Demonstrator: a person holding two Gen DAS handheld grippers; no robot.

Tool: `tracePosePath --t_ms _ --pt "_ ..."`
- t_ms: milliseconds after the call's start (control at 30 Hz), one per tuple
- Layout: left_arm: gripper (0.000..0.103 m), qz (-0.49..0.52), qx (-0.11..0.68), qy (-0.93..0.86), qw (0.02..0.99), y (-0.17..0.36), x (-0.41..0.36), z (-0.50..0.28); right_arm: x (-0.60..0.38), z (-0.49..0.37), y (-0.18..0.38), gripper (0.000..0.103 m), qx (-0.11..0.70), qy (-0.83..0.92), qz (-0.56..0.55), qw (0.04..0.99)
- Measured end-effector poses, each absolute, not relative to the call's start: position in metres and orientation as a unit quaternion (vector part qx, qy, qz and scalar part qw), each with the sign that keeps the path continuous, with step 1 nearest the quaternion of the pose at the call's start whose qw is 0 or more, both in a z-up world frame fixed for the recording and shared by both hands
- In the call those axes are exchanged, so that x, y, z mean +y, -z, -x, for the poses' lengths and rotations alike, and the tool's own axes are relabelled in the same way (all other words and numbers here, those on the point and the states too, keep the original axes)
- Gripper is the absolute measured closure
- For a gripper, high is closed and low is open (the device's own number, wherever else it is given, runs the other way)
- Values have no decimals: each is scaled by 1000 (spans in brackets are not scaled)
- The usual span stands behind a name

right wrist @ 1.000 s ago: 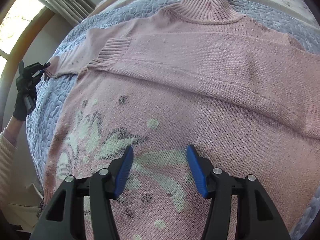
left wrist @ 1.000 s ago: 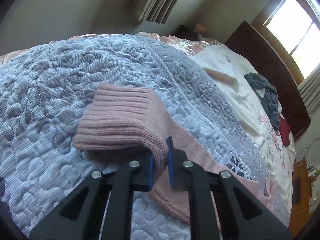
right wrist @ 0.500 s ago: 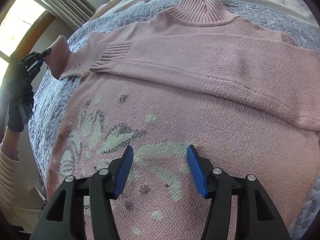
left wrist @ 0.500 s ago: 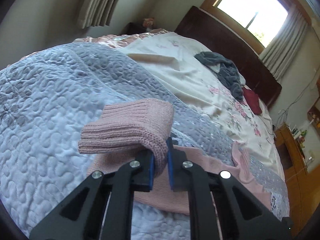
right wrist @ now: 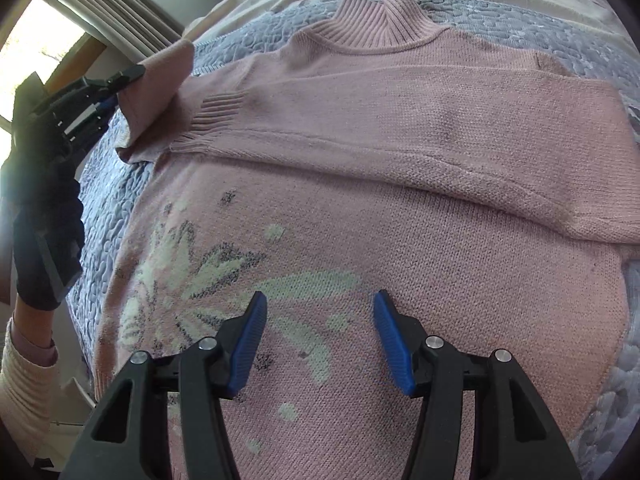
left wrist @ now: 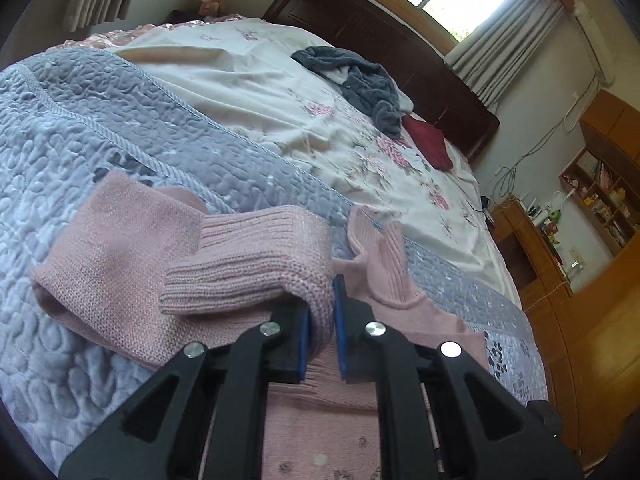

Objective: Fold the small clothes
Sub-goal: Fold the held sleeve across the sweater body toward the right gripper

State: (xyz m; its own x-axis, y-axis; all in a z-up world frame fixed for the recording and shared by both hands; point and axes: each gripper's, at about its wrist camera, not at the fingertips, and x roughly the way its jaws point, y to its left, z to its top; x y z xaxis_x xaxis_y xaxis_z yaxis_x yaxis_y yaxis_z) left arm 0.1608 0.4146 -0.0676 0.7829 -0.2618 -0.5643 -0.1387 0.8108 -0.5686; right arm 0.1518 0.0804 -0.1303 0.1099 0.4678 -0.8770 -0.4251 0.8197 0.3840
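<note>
Sweater (right wrist: 400, 208) collar points away; left gripper (left wrist: 320, 336) fingers clamp cuff (left wrist: 256, 264); right gripper (right wrist: 318, 340) fingers apart.

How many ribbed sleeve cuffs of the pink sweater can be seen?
2: one cuff is clamped in the left gripper; the other cuff lies flat across the sweater's chest.

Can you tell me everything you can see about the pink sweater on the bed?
The pink sweater is a soft-looking knit with a ribbed high collar and a white and grey flower pattern on its front. It lies flat, front up, on a grey quilted bedspread. One sleeve is folded across the chest. The left tongs pinch the other sleeve's ribbed cuff, lifting it. The right tongs hover open above the front.
</note>
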Motion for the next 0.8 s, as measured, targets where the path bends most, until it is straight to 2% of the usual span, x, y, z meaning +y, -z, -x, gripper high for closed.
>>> tracePosePath --t_ms 200,433,667,800 --pt "94 292 375 45 878 101 374 -178 77 -153 132 47 597 -299 -23 744" --pt "89 300 428 43 851 148 372 -185 75 -157 133 47 606 -297 -32 737" --pt "84 313 444 88 835 134 389 -145 81 -169 124 47 612 -283 -24 738" --pt "77 274 409 28 870 102 433 -114 101 -187 107 46 606 -302 -45 735"
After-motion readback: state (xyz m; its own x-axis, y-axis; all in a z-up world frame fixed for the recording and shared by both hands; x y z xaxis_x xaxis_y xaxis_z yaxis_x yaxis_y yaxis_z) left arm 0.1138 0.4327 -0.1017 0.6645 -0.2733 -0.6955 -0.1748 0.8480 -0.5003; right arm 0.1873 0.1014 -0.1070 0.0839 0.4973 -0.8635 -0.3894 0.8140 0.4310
